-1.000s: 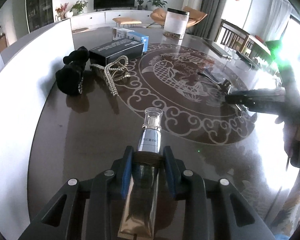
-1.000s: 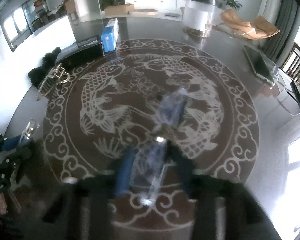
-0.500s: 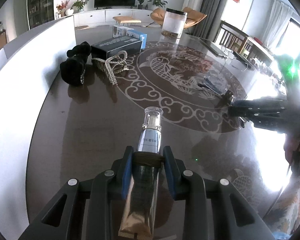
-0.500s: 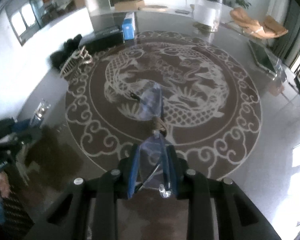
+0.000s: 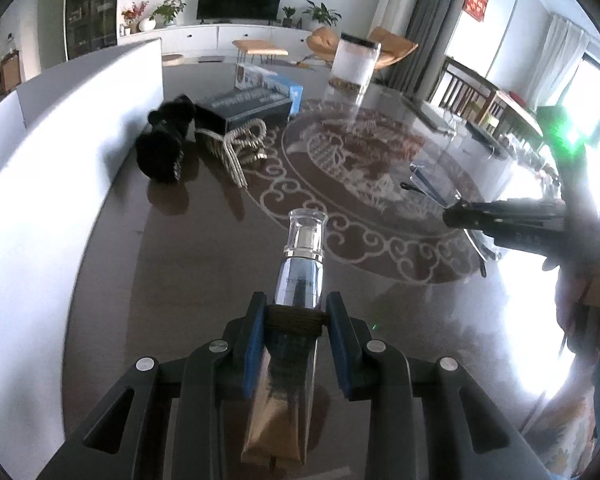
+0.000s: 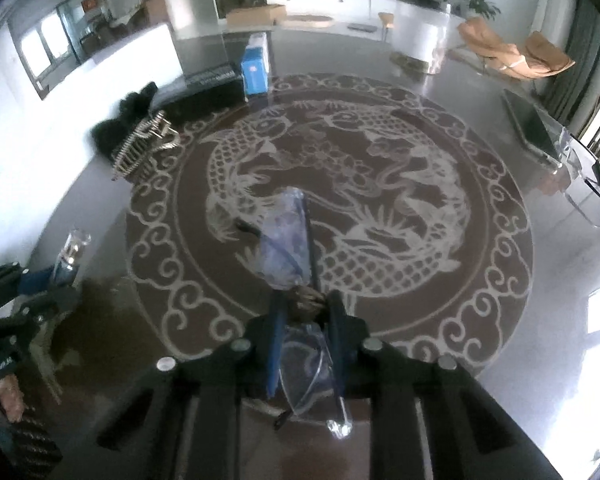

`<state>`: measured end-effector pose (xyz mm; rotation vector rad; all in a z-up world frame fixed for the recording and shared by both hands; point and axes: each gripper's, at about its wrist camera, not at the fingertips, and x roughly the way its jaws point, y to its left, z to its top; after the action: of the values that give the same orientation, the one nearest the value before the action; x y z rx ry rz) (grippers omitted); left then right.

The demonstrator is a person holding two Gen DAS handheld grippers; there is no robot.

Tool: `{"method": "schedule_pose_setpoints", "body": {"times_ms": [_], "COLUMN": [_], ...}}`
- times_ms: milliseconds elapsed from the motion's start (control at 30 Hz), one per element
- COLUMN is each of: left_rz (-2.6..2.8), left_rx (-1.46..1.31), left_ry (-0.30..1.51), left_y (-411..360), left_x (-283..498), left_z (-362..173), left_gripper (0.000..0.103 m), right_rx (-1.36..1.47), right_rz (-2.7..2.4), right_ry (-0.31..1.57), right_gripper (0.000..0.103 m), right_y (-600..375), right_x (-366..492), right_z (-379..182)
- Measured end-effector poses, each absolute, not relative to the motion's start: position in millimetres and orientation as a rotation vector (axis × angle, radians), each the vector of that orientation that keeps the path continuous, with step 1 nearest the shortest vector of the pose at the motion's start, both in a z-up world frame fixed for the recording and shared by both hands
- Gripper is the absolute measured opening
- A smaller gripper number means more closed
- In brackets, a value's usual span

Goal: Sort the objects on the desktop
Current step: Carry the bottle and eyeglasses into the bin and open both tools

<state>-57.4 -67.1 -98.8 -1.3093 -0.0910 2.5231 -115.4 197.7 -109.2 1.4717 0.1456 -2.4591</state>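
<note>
My left tool (image 5: 296, 314) is clamped tight on a cosmetic tube (image 5: 288, 344), its blue pads pressed against a dark band at the tube's shoulder. The silver neck and clear cap point away from me, and the crimped gold end hangs back toward my hand. The tube is held above the dark surface (image 5: 172, 280), just outside the scrolled border of the round fish medallion (image 5: 356, 168) inlaid in it.

My right tool (image 6: 306, 312) is closed on a pair of clear glasses (image 6: 284, 240), gripping them about the bridge. One lens sticks out ahead over the medallion's lower half, and the other lies back between the fingers. A dark blue temple arm runs along the front lens. From the left wrist view the glasses appear over the medallion's right rim, in front of glare from the window.

Beyond the medallion's far left edge sits a cluster: a black furry item (image 5: 164, 144) closest to the white partition (image 5: 60, 152), a beaded cord bundle (image 5: 236, 144) touching it on the medallion side, a black box (image 5: 252, 108) behind those, and a blue and white box (image 5: 272, 82) behind that. A clear jar with a black lid (image 5: 354, 68) stands past the medallion's far edge.
</note>
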Motion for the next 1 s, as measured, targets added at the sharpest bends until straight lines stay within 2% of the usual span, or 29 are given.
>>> {"method": "schedule_pose_setpoints", "body": {"times_ms": [233,433,533,767,1000], "left_rz": [2.579,2.728,2.811,2.88,2.91], "left_rx": [-1.203,-1.126,-1.118,-1.119,-1.241], "left_ry": [-0.174,-0.277,-0.274,-0.332,-0.339], "left_y": [-96,-187,-228,-284,-315], "left_x": [-43,-39,-33,-10,-28], "left_z": [-40,31,48,62,29], "left_gripper": [0.03,0.03,0.03,0.028,0.027], "right_rx": [1.32,1.105,1.012,0.876,0.942], "right_rz": [-2.434,-2.341,-2.276,-2.152,-2.061], "right_ry": [0.146,0.143,0.15,0.159,0.199], "right_gripper": [0.021,0.021,0.021,0.021,0.021], "right_y": [174,96,39,-59,-121], "right_x": [-108,-119,-124,-113,-118], "right_z": [-41,37,62,94,72]}}
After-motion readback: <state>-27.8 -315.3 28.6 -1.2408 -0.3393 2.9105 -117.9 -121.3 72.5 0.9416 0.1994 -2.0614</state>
